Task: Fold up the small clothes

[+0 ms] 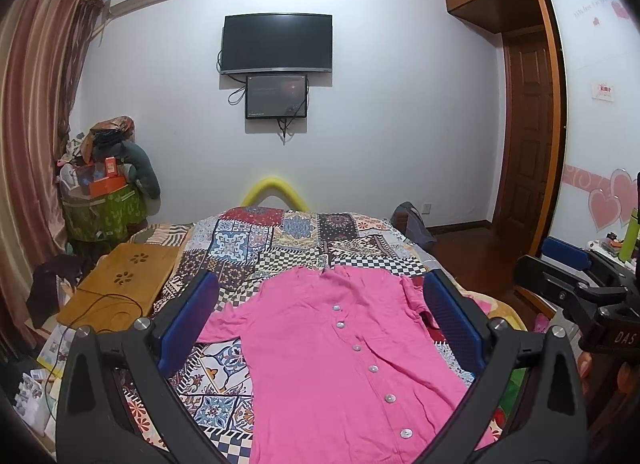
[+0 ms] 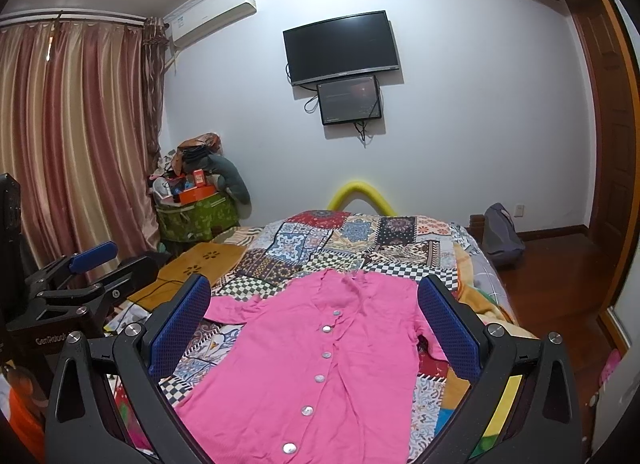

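Left wrist view: our pink shirt (image 1: pixel 344 348) lies flat on the bed (image 1: pixel 280 240).
We hold left gripper (image 1: pixel 320 316) and right gripper (image 2: pixel 314 316) wide, empty above it.

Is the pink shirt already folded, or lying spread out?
Spread out: the pink shirt lies flat on the quilt, button row showing, sleeves out sideways.

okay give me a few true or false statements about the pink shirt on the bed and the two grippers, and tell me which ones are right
1. The pink shirt lies spread flat on the patchwork quilt, buttons facing up. True.
2. The left gripper is clamped on a sleeve. False: its jaws are wide apart, holding nothing.
3. The right gripper is open. True.
4. The shirt is already folded in half. False: both sleeves and the whole front lie open.
5. The wall television shows a bright picture. False: its screen is dark.
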A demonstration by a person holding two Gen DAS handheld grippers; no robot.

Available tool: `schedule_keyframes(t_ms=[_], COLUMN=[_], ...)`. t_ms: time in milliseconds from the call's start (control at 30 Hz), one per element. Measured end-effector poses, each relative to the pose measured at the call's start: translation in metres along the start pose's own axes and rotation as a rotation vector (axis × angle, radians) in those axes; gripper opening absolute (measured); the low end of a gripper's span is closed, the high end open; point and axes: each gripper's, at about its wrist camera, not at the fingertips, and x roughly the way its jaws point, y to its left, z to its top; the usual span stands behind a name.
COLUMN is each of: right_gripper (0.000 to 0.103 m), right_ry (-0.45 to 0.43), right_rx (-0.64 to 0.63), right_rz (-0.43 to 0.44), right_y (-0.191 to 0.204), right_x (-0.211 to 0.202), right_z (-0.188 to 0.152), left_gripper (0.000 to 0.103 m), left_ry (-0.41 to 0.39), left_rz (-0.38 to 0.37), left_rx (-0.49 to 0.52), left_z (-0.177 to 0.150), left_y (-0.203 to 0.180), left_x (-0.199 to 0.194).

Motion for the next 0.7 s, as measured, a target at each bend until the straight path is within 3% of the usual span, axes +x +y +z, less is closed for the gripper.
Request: schedule_keyframes(t_ms=[700], right_gripper=[0.103], right_ry=[0.001], right_rx=[-0.004], right_rz=[0.0], right_y=[-0.0019], right_x=[-0.0002], right_z=[0.0018], left_gripper=[0.103], left_ry=[-0.003], left_rz=[-0.002], left_rx=[-0.003], left_z=[0.005], left_y=[-0.0015], left_x=[-0.0022])
